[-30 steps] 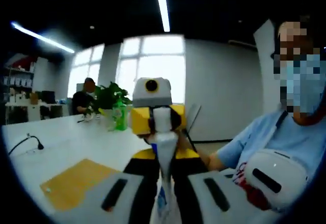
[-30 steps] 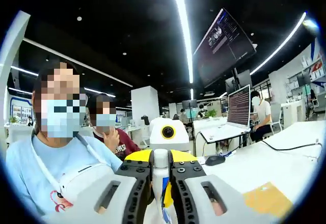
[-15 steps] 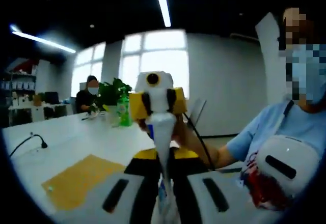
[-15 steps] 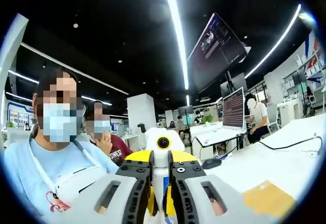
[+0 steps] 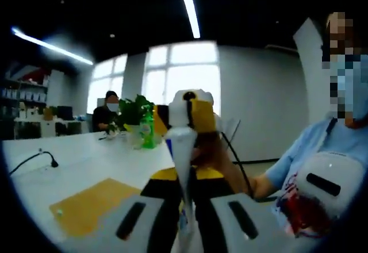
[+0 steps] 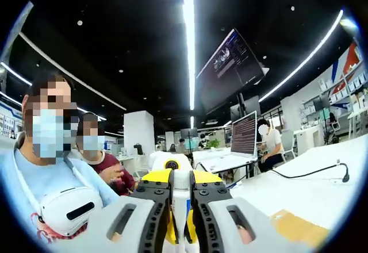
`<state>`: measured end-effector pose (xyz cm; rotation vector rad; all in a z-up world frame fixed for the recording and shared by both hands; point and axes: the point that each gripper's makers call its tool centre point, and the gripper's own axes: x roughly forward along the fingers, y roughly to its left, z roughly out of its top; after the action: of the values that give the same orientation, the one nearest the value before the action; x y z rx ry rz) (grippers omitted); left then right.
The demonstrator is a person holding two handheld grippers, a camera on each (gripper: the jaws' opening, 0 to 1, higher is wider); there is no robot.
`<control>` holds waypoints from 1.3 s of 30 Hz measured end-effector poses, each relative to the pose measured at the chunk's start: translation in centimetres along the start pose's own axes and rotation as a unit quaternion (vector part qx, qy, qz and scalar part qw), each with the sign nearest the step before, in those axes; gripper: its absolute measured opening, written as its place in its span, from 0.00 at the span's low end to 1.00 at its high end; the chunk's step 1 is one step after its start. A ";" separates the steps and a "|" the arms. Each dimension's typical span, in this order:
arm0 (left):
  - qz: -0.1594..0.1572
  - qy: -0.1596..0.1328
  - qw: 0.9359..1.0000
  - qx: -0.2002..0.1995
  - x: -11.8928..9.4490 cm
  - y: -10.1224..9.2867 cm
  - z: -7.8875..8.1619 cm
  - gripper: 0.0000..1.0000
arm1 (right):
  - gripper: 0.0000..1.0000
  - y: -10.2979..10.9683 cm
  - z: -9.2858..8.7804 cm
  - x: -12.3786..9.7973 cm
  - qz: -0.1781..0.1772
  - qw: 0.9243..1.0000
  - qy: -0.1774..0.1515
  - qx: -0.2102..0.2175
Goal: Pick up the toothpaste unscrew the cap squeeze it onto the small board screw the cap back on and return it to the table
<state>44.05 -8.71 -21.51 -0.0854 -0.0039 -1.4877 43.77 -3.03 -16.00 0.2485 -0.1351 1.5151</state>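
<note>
Left gripper (image 5: 183, 218) clamped narrow on the tube (image 5: 180, 161), lifted clear of the table (image 5: 86, 161), nozzle end pointing away from the camera. At that far end, right gripper (image 5: 192, 112) meeting the tube head-on, rolled to one side, with a hand (image 5: 215, 161) behind it. Board (image 5: 92, 204), flat and tan, on the table just left of the tube. Beyond the board, a green bottle (image 5: 148, 135) beside a plant (image 5: 133, 112), and a black cable (image 5: 34, 160) trailing off further left.

From the other side: right gripper (image 6: 181, 218) with jaws drawn close around the tube's white tip (image 6: 181, 192), cap end hidden between them, so cannot tell whether the cap is on. Left gripper (image 6: 169, 169) straight ahead, yellow and white, holding the tube's other end. Board (image 6: 296, 227) low to the right of the tube on the white table (image 6: 310, 178).
</note>
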 end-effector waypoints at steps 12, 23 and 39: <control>0.038 0.005 0.999 0.015 -0.1 0.8 0.2 0.05 | 0.10 -1.2 0.1 -0.2 -0.157 0.986 0.015 -0.054; 0.040 0.001 0.999 -0.021 -0.3 1.5 -0.1 0.05 | 0.10 -2.6 -0.1 -0.3 -0.255 0.965 -0.016 -0.061; 0.095 0.005 0.995 0.029 0.4 1.5 -0.1 0.05 | 0.10 -3.1 0.9 -1.1 -0.369 0.921 -0.001 -0.122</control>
<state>45.57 -9.04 -21.68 -0.0297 -0.0302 -1.2973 46.84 -4.38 -15.63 0.0805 -0.2027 0.7351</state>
